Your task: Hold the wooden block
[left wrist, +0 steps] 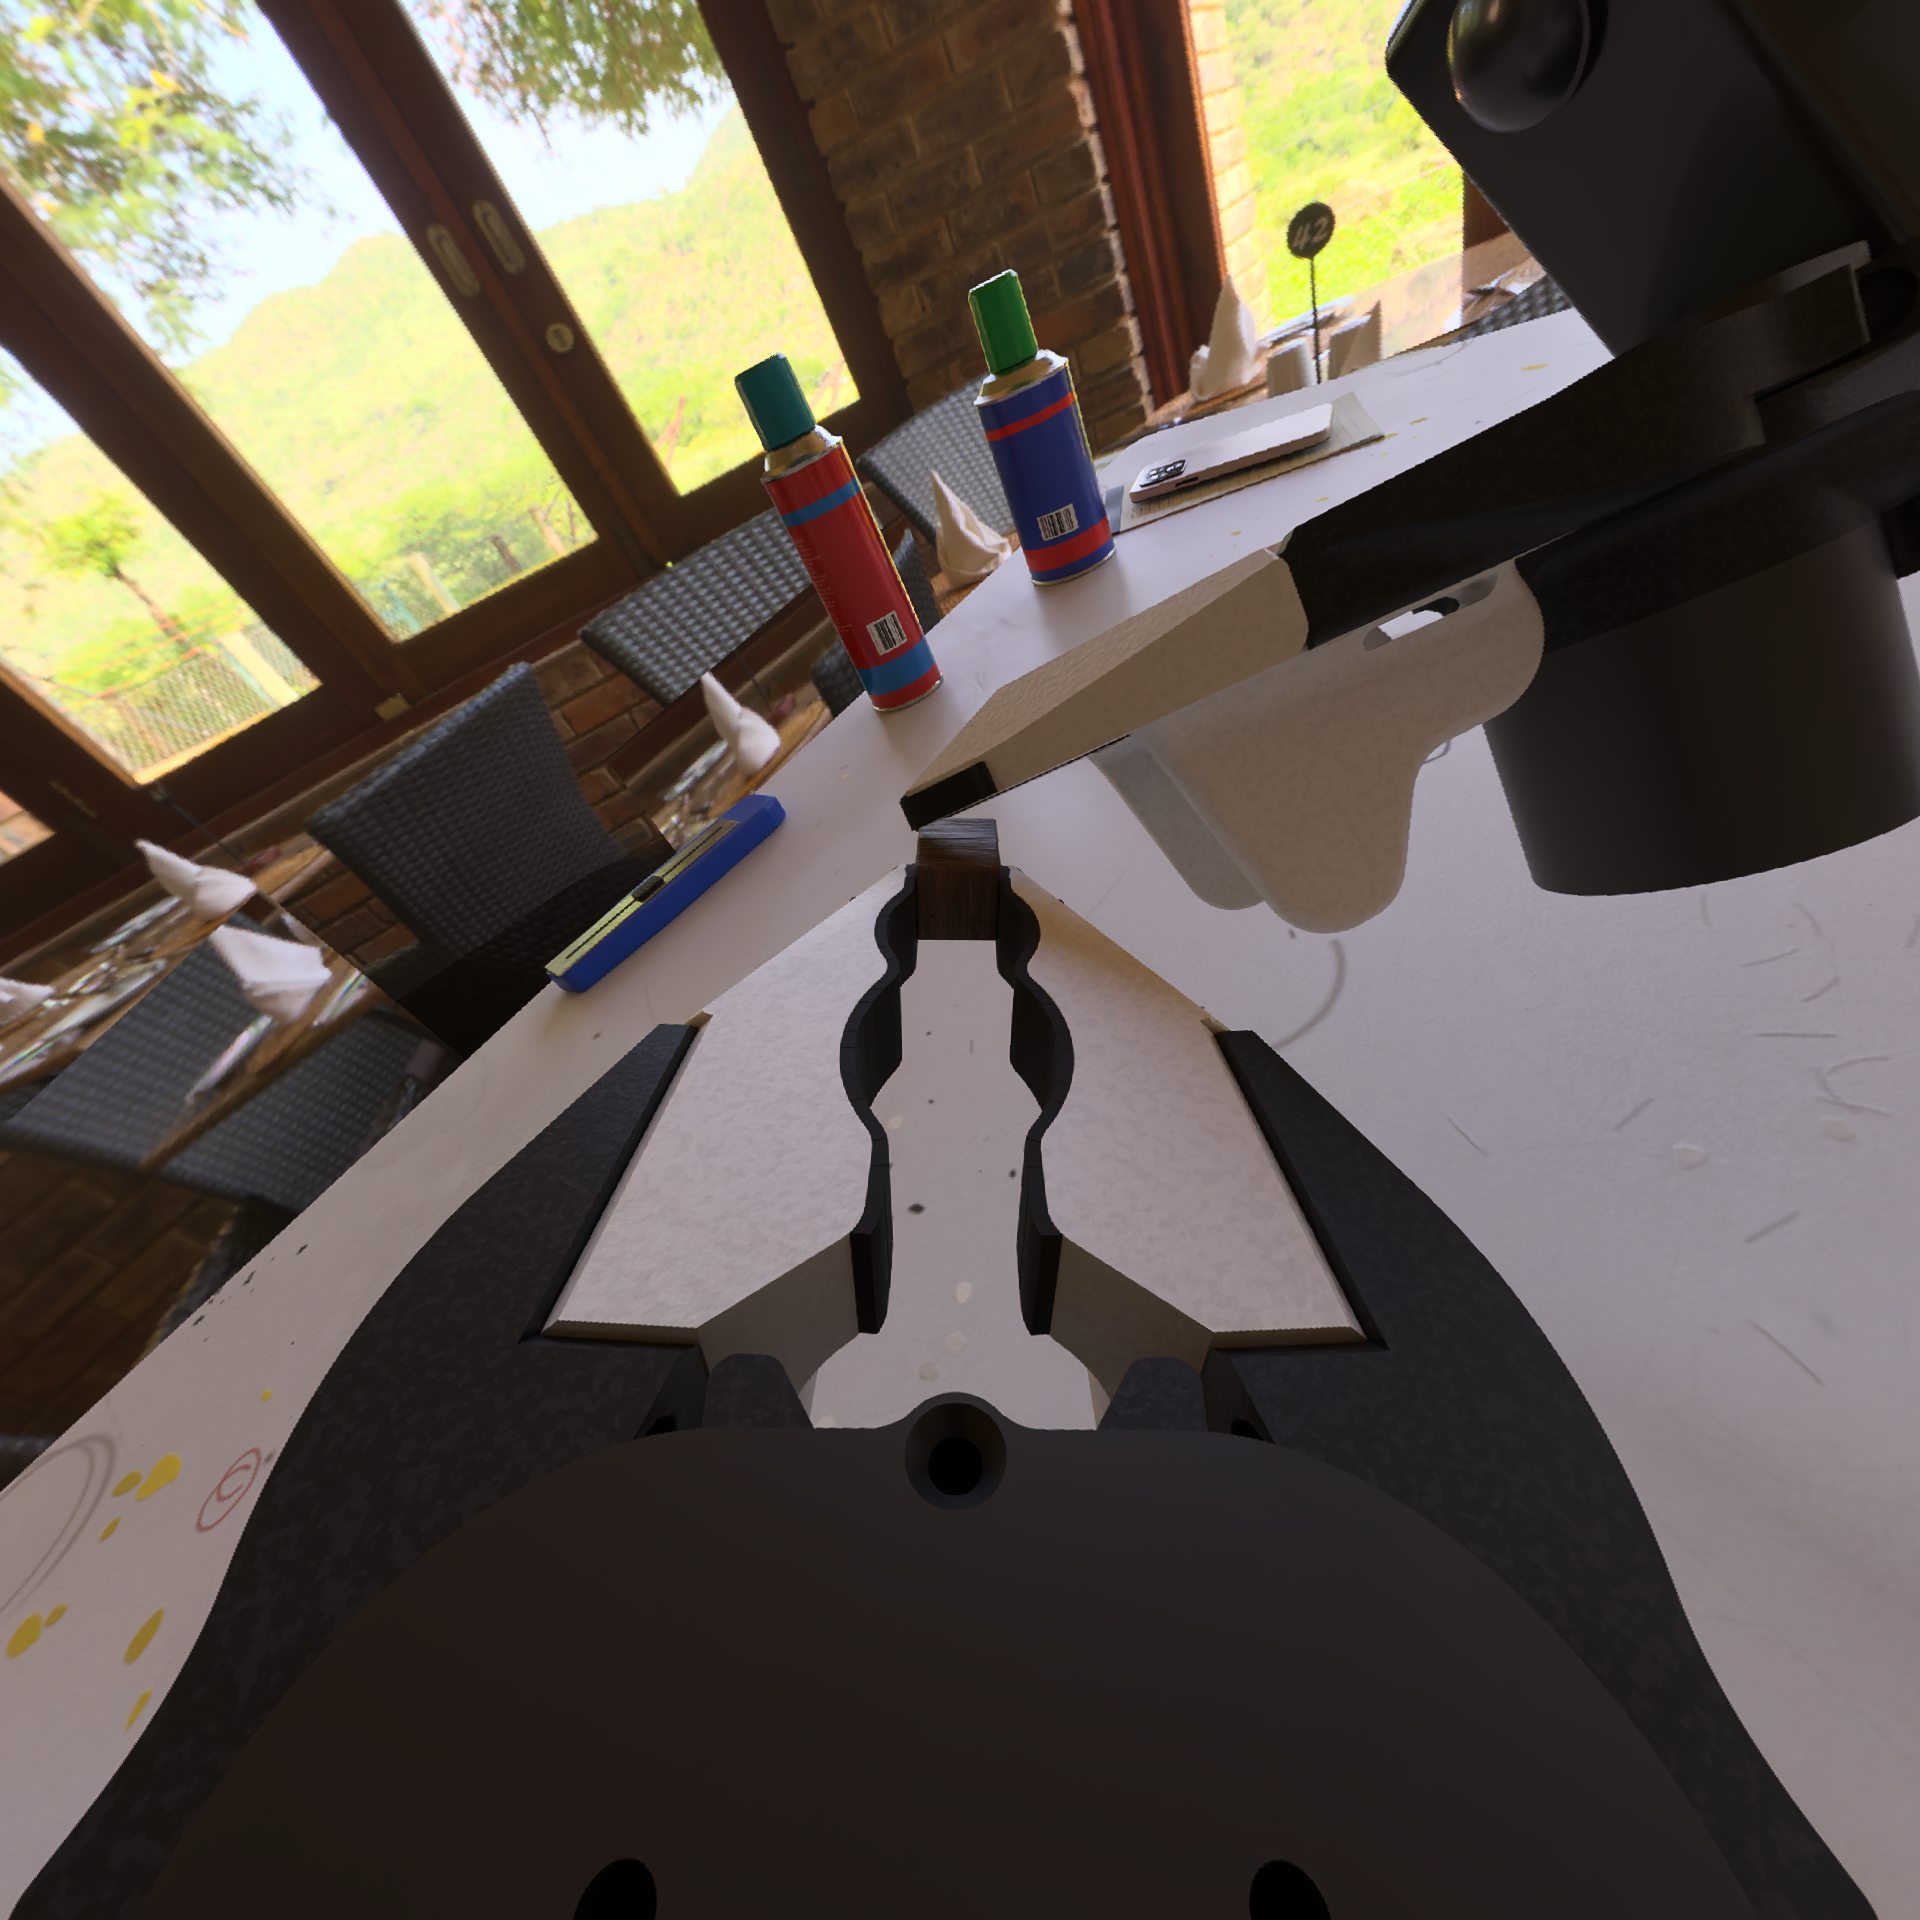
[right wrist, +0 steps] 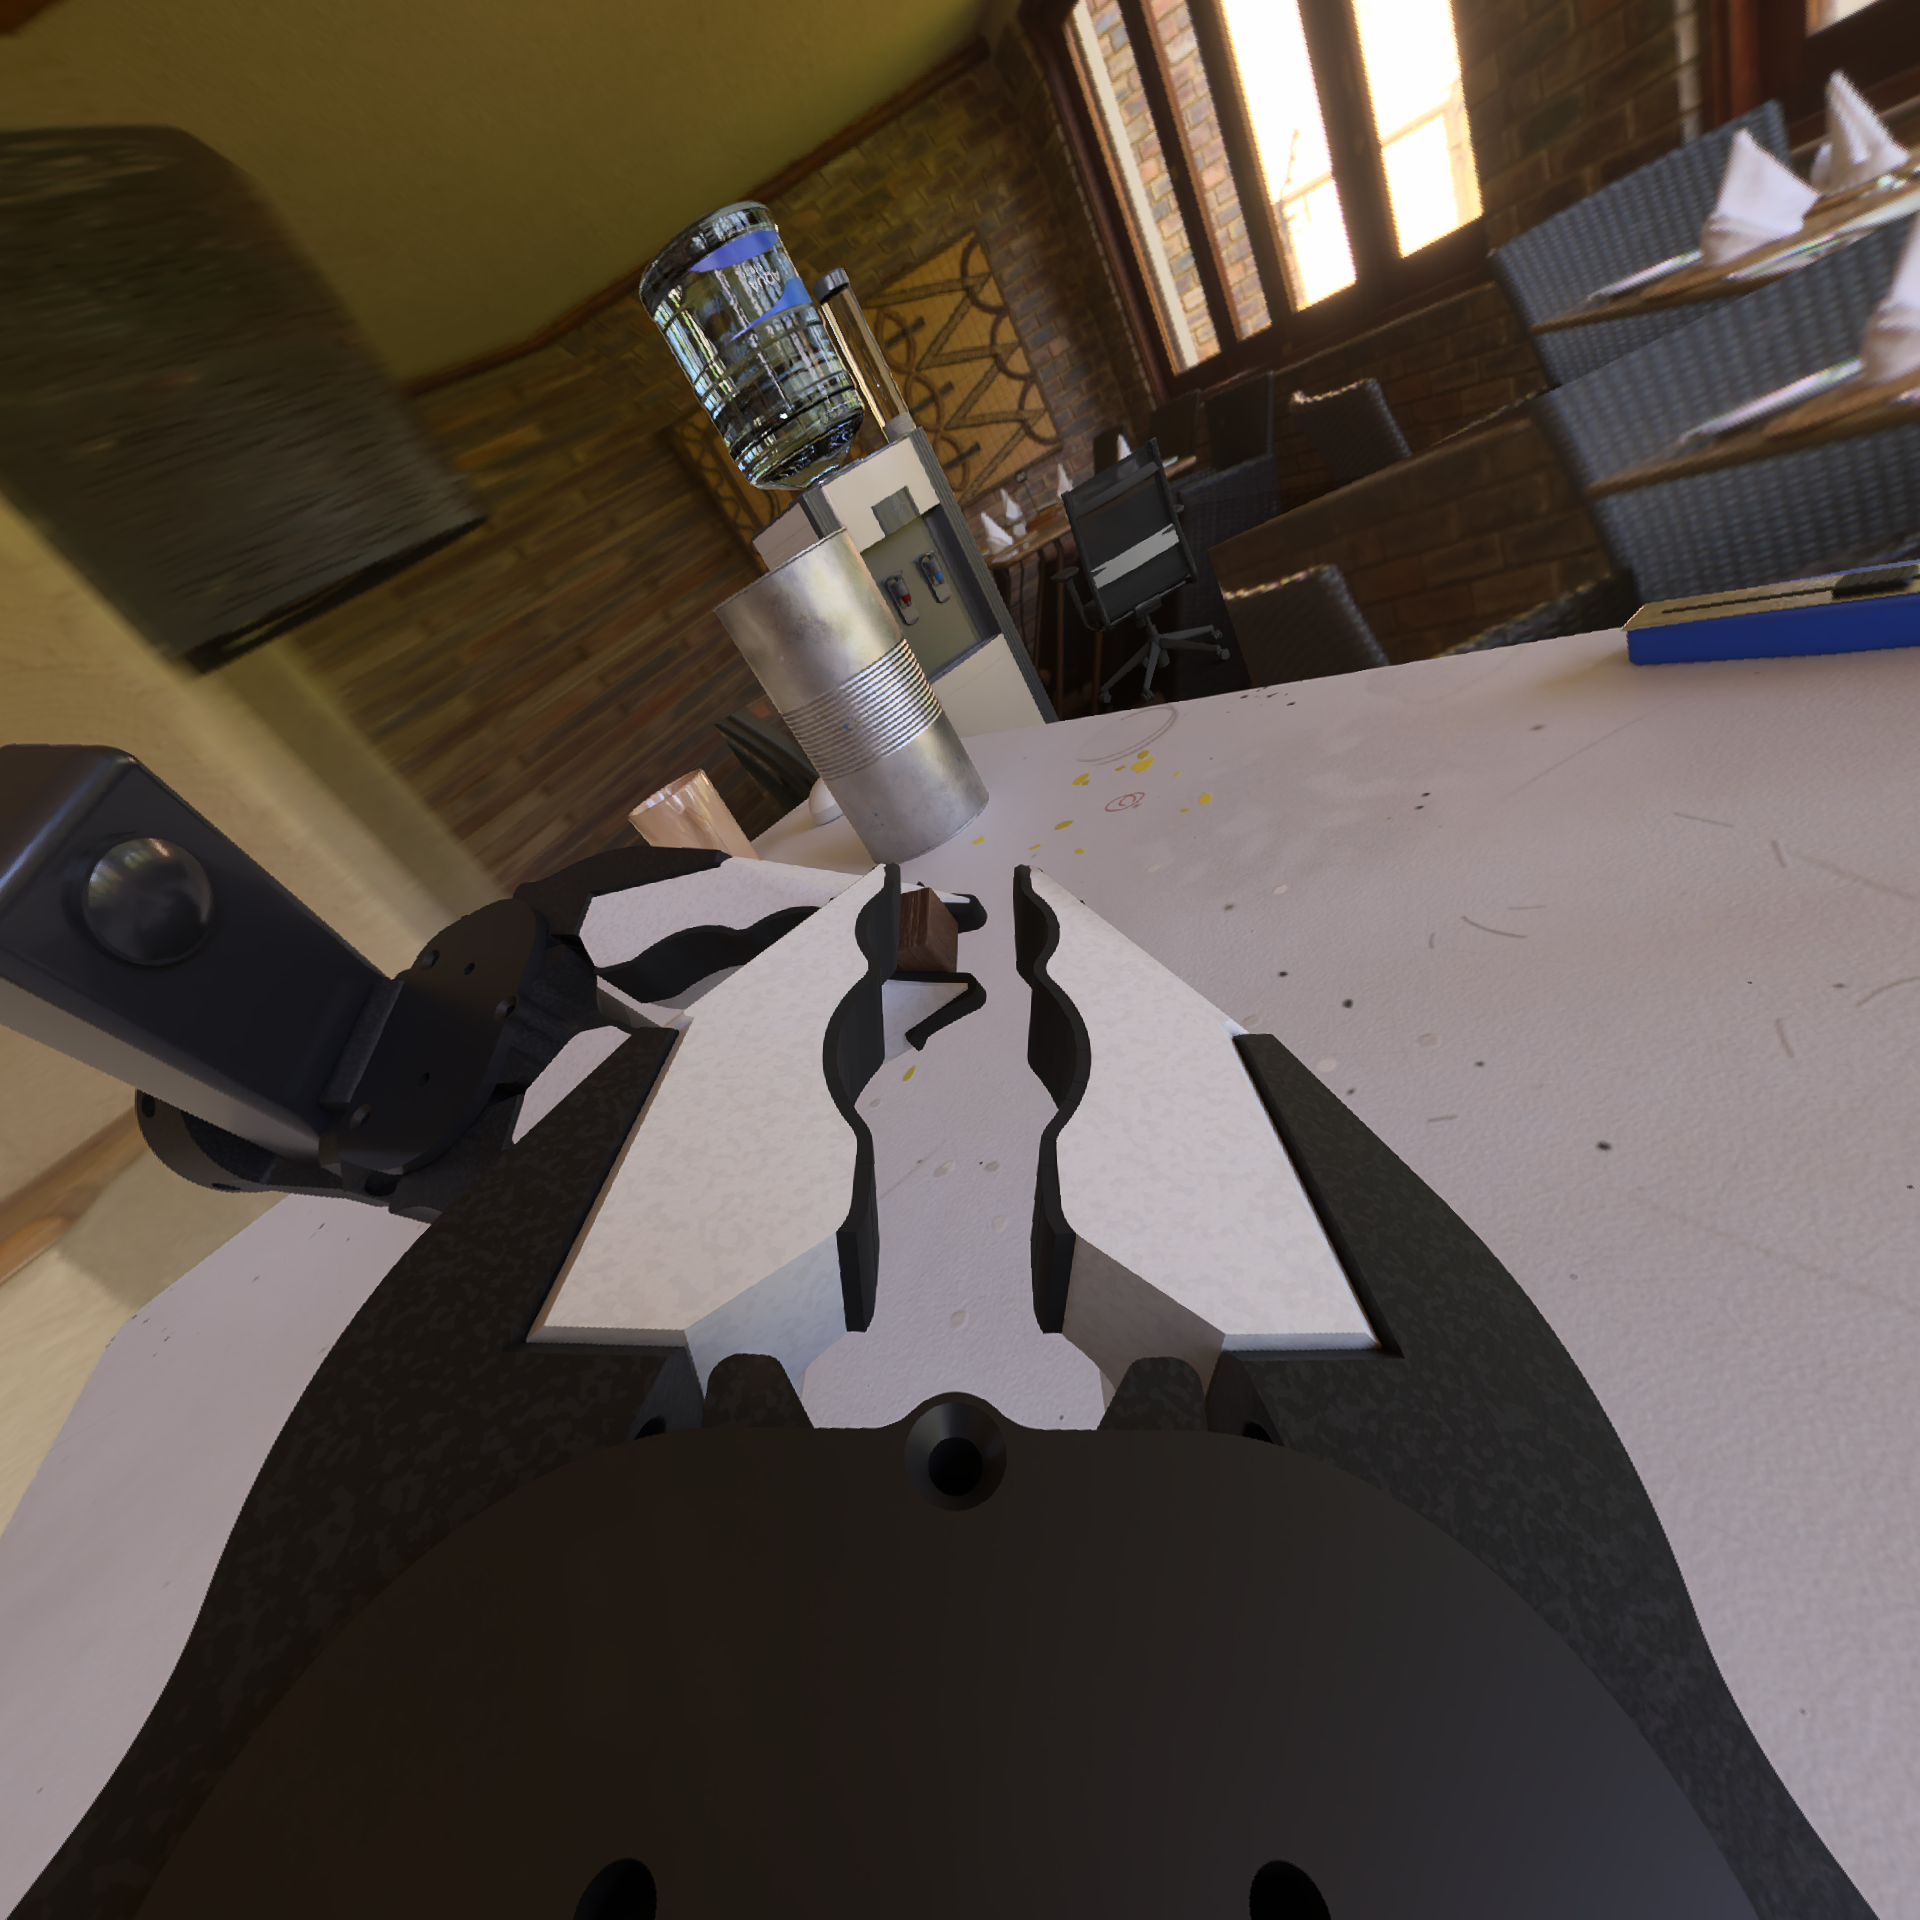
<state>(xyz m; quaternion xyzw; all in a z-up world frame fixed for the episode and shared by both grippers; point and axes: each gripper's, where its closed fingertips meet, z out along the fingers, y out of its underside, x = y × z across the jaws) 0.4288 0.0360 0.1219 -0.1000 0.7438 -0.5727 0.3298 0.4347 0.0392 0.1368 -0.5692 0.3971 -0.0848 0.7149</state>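
A small dark wooden block (left wrist: 957,883) sits between my left gripper's fingertips. My left gripper (left wrist: 957,902) is shut on it, low over the white table (left wrist: 1558,1195). One of my right gripper's fingers (left wrist: 1101,696) reaches in from the upper right, its tip just above the block. In the right wrist view the block (right wrist: 928,928) lies between my right gripper's (right wrist: 954,896) open fingertips, close against the left one and apart from the right one. My left gripper (right wrist: 951,966) comes in from the left there, holding the block.
A red spray can (left wrist: 847,551) and a blue spray can (left wrist: 1039,447) stand near the table's far edge. A blue utility knife (left wrist: 670,894) lies by the left edge. A phone (left wrist: 1231,452) rests on a mat. A metal can (right wrist: 852,696) and a cup (right wrist: 691,816) stand beyond the block.
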